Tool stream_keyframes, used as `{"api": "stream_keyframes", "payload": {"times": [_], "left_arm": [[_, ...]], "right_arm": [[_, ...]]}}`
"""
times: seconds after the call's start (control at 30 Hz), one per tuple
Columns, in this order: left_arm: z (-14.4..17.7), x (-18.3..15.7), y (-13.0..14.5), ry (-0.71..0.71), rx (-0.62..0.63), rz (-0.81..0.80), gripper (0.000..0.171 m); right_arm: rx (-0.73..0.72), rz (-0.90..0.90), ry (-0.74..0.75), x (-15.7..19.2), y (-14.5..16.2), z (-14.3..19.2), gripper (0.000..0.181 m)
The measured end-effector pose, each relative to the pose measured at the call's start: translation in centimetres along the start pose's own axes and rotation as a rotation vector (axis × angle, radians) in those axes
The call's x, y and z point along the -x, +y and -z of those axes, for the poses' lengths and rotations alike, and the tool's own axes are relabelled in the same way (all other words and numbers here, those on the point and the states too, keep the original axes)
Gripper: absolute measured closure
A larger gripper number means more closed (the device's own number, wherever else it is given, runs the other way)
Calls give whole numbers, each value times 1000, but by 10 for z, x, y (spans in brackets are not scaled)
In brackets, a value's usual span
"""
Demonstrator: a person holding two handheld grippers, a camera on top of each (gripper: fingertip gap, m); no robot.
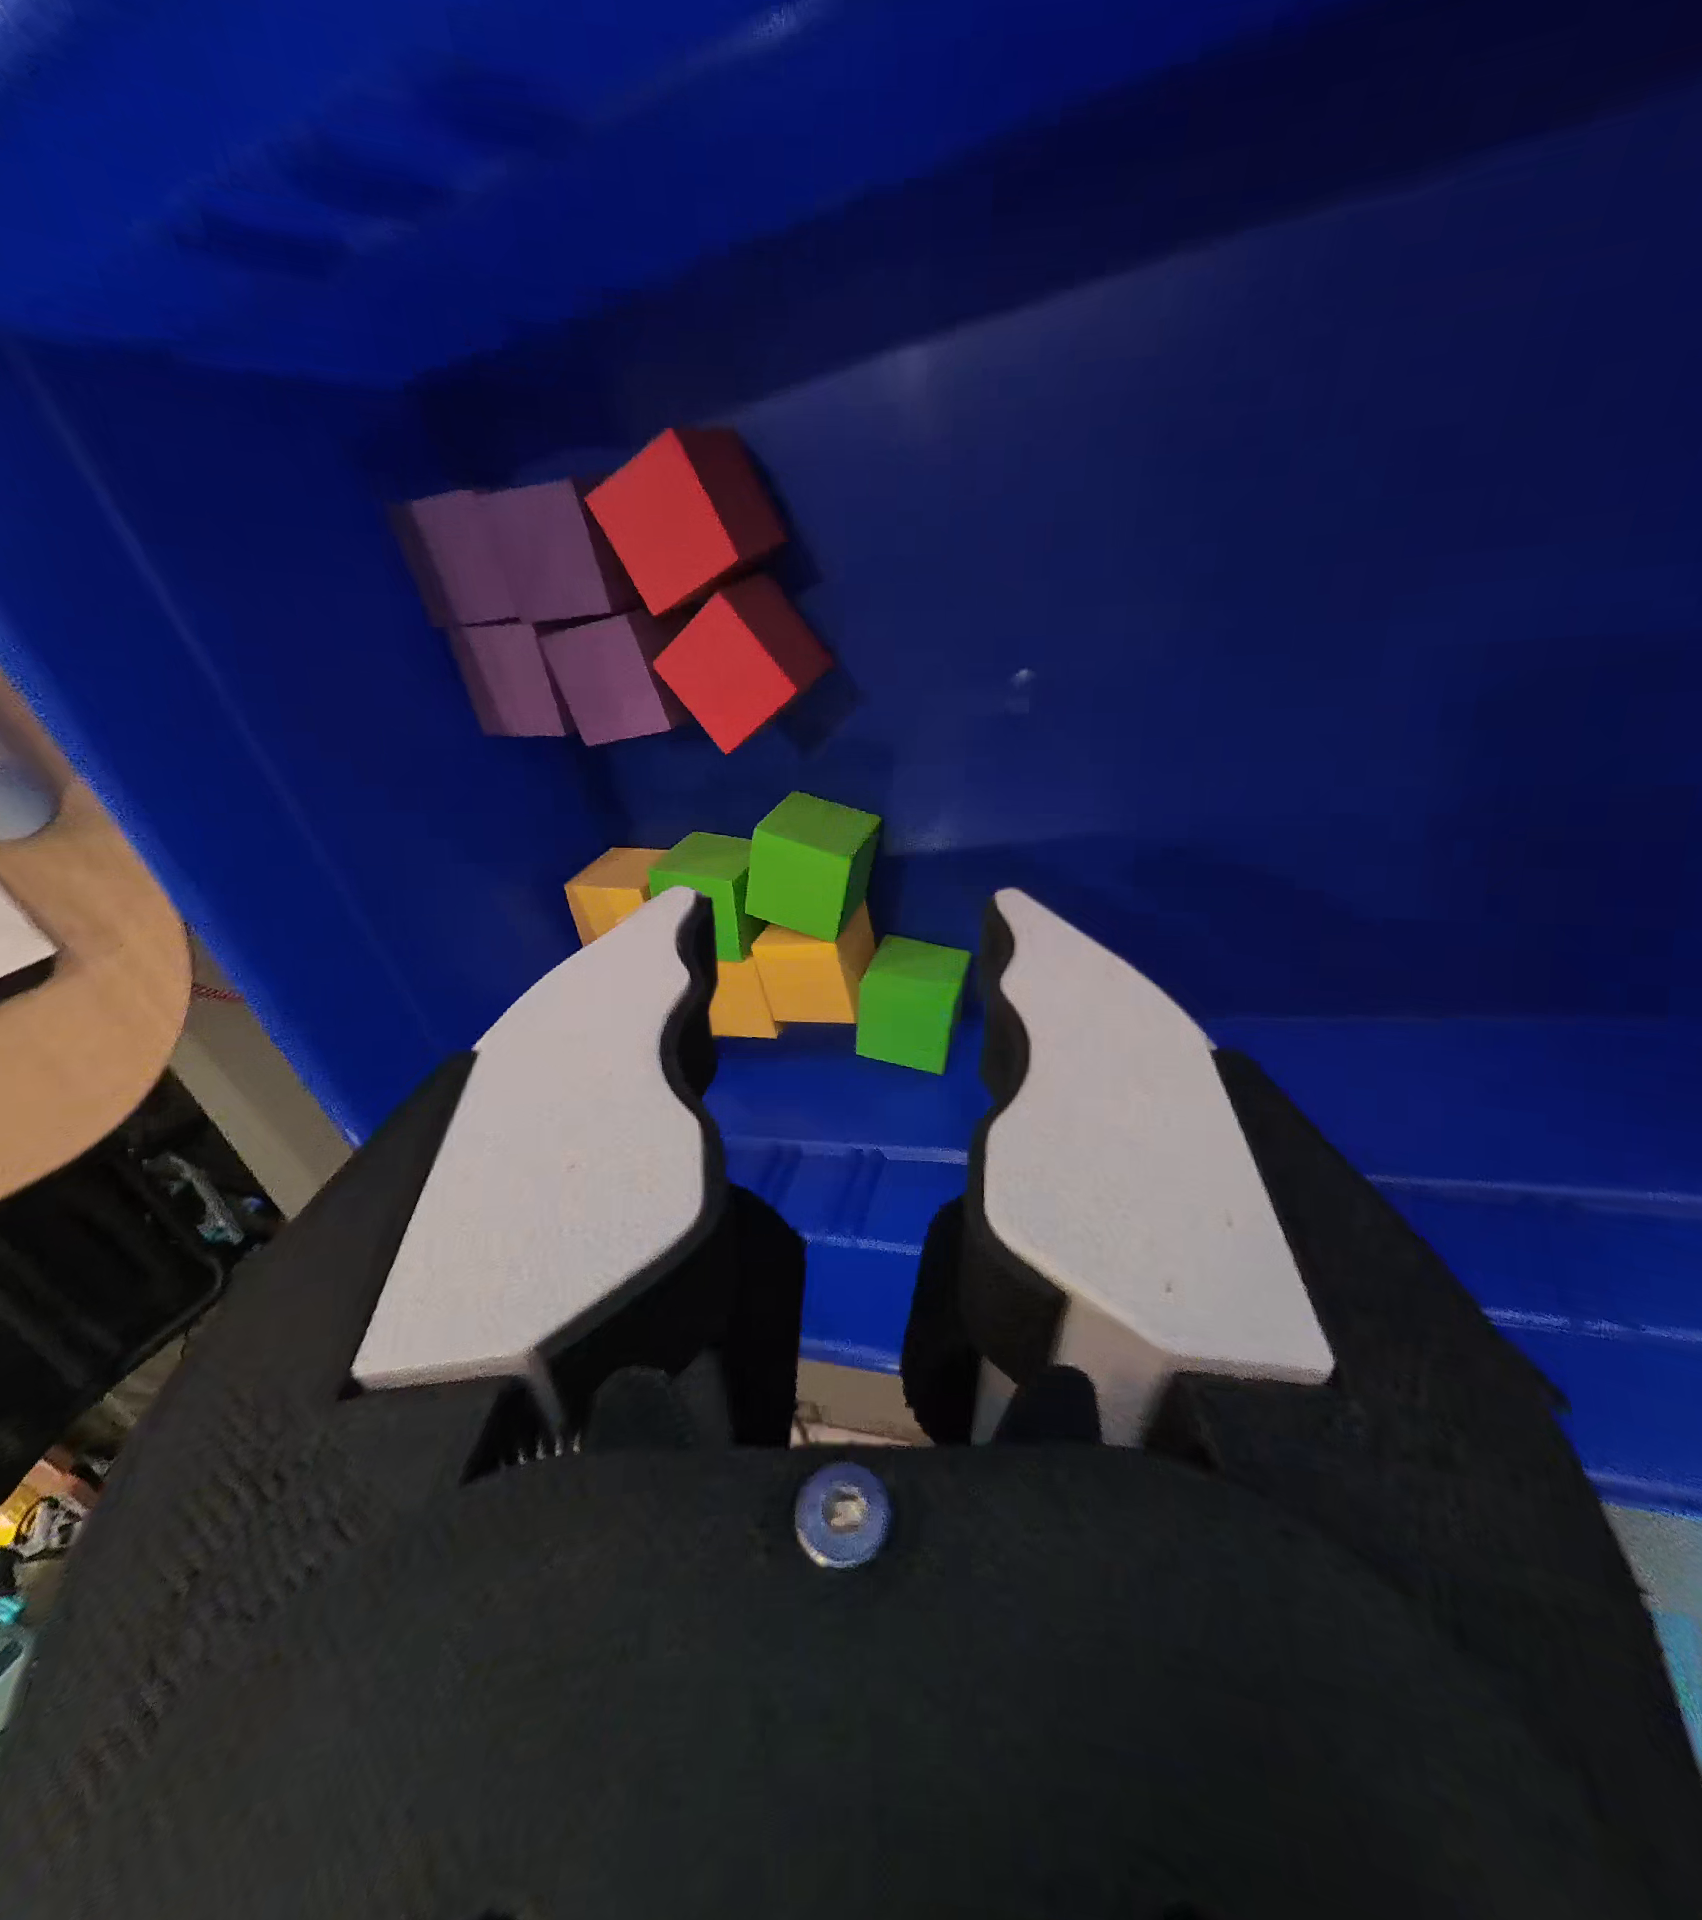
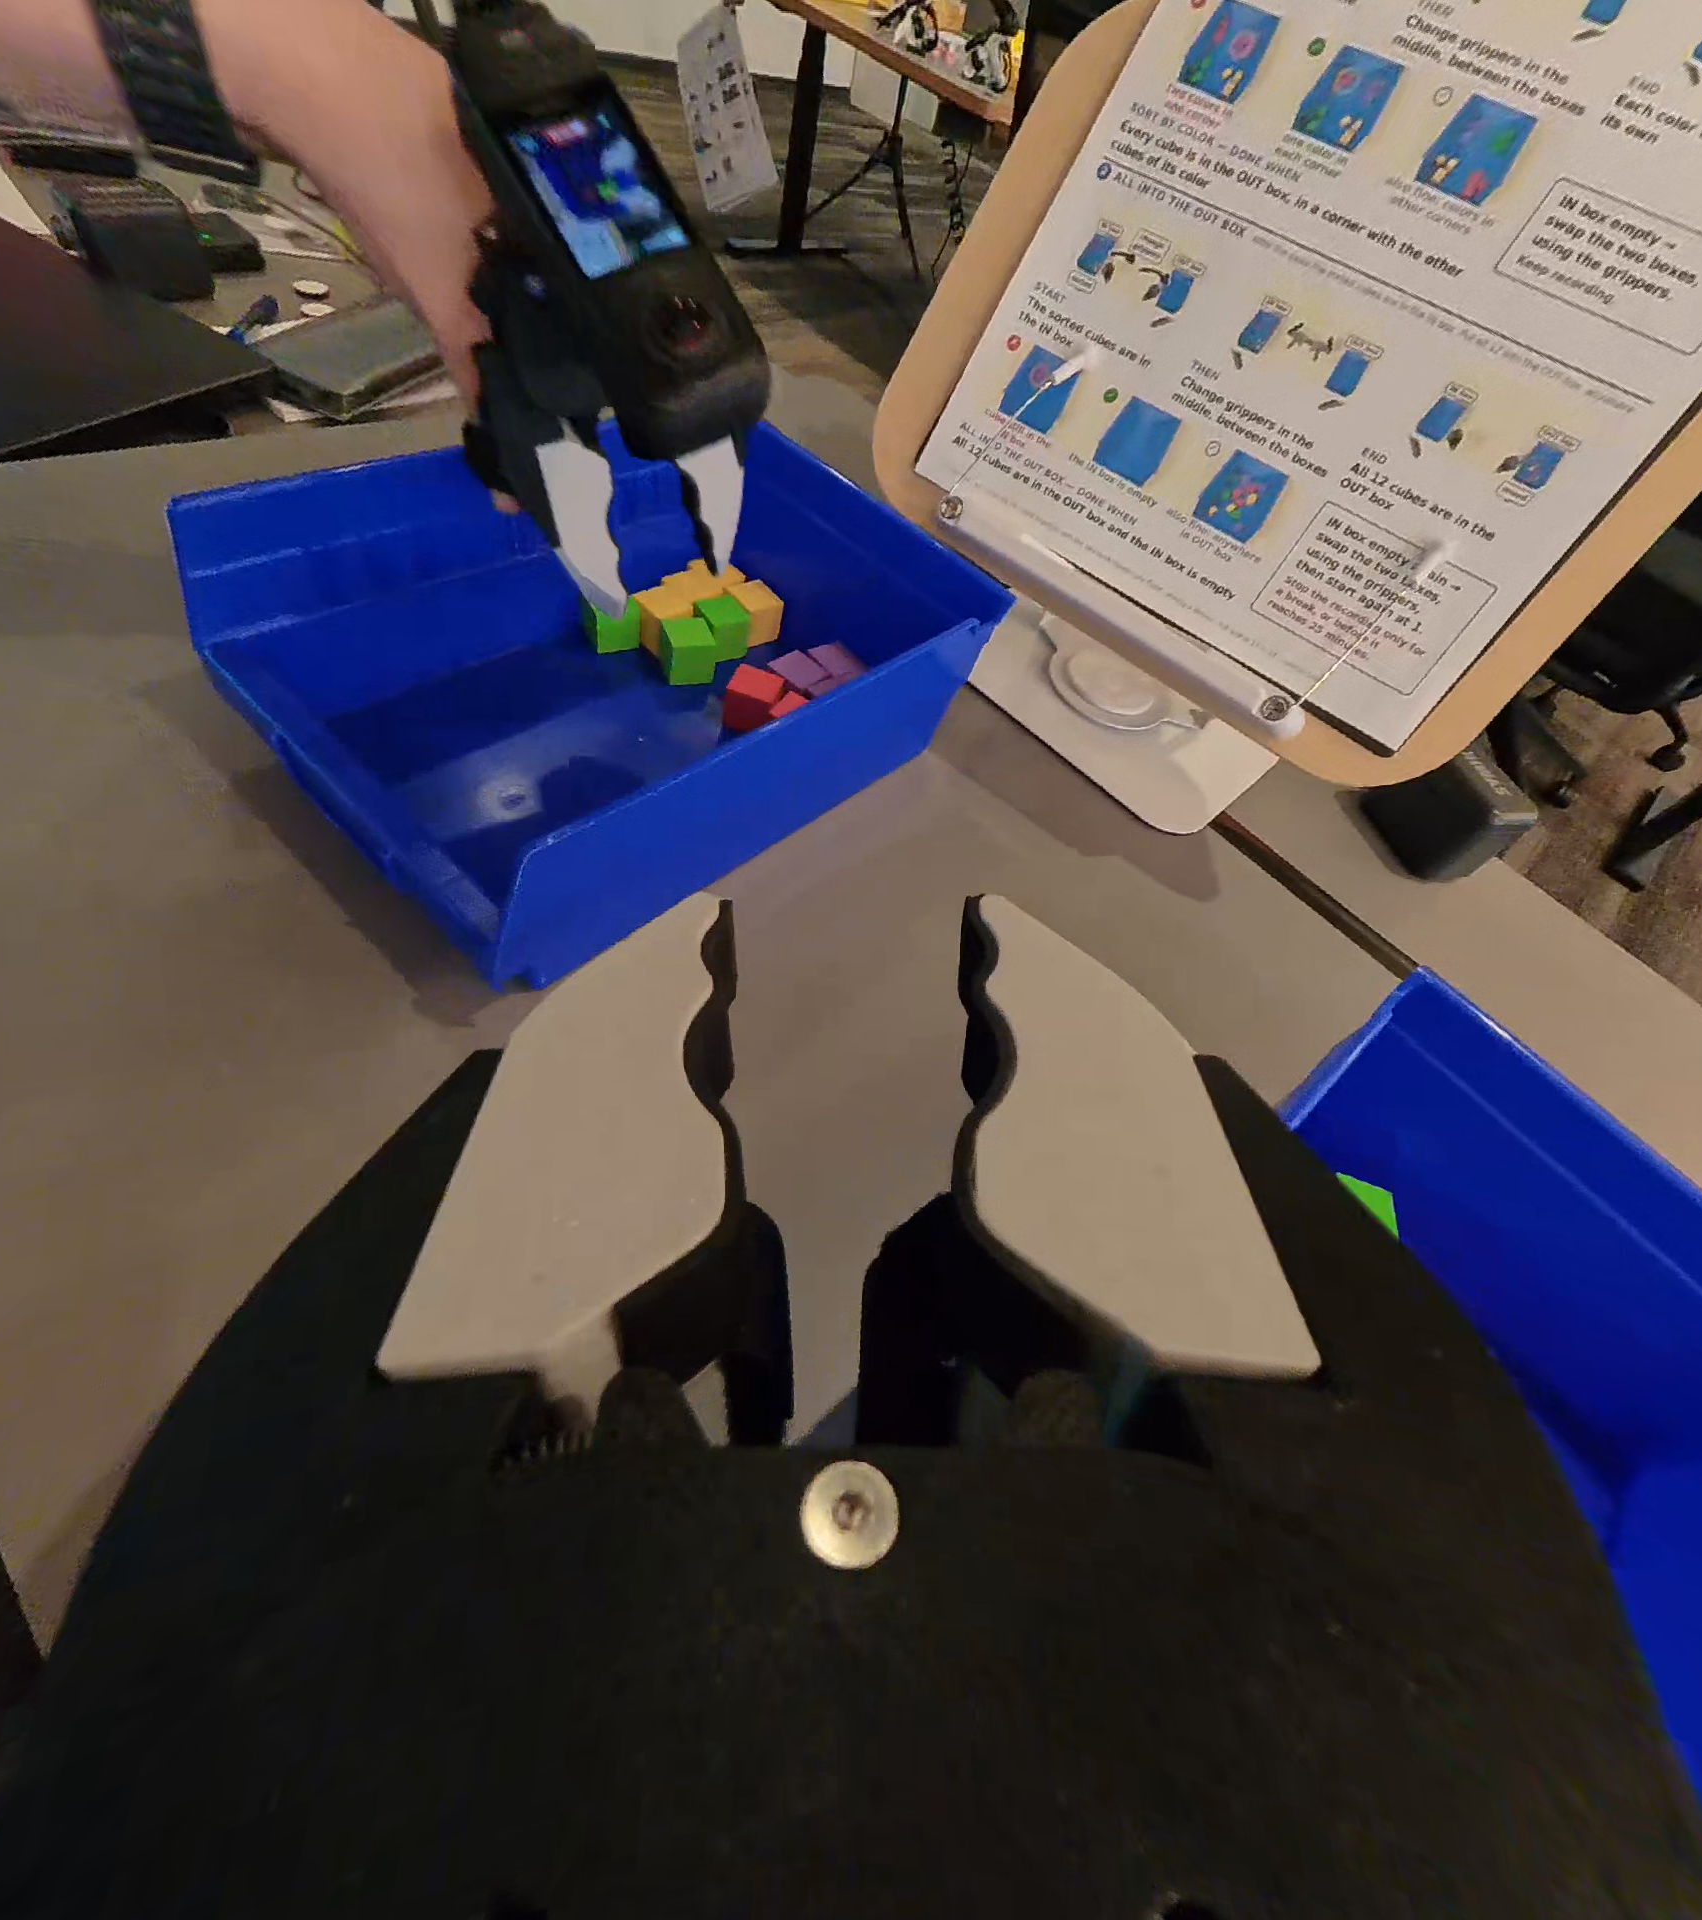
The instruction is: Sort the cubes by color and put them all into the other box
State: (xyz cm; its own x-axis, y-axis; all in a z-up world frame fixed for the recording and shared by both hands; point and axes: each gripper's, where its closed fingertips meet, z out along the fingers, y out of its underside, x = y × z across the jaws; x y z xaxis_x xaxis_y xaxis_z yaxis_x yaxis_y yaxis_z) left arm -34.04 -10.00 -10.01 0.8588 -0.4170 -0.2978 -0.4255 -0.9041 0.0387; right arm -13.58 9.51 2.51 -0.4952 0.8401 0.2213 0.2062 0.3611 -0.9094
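Two blue bins sit on the grey table (image 2: 99, 935). The far bin (image 2: 670, 883) holds all the cubes but one, gathered toward one of its corners. The near bin (image 2: 1553, 1195) shows only at the right edge of the right wrist view, with a single green cube (image 2: 1372, 1205) peeking out behind that gripper's finger.

Standing beside the table, I see the left gripper (image 1: 842, 914) reaching down into the far bin, held by a person's hand (image 2: 390, 156). Its jaws are apart and nothing is clamped between them. Its tips hover at a small heap of green and yellow cubes. One green block (image 1: 909, 1003) lies on the bin floor in the gap between the fingers, closer to the right-hand one. Another green block (image 1: 811, 862) perches on top of the yellow cubes (image 1: 811, 977), just beyond the tips. From the right wrist view, one finger of that gripper (image 2: 660, 577) looks to be right over the outlying green block, but I cannot tell whether it touches.

Further into the corner, well clear of the fingers, two red cubes (image 1: 681, 520) rest against a cluster of purple cubes (image 1: 514, 556).

The right gripper (image 2: 847, 914) hangs over bare table between the two bins, its jaws parted and empty, touching nothing. The far bin's near wall is the closest thing ahead of it.

Behind the far bin stands a tilted board (image 2: 1346, 364) with a printed sheet of pictures clipped on.
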Motion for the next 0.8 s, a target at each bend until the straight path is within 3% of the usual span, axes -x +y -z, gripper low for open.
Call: {"api": "stream_keyframes", "payload": {"times": [0.2,0.47,0.53,0.7,0.8], "left_arm": [[-38,5,12,83,94,-66,122],[-64,6,23,115,153,-93,128],[-66,11,26,90,172,-81,141],[-60,15,27,52,159,-47,141],[-39,17,15,19,74,20,142]], "right_arm": [[-8,1,13,-3,-2,2,140],[0,-16,12,-8,0,-3,142],[3,-18,6,-8,0,-5,142],[23,-31,-15,-4,7,-12,144],[23,-41,-46,2,8,-16,144]]}}
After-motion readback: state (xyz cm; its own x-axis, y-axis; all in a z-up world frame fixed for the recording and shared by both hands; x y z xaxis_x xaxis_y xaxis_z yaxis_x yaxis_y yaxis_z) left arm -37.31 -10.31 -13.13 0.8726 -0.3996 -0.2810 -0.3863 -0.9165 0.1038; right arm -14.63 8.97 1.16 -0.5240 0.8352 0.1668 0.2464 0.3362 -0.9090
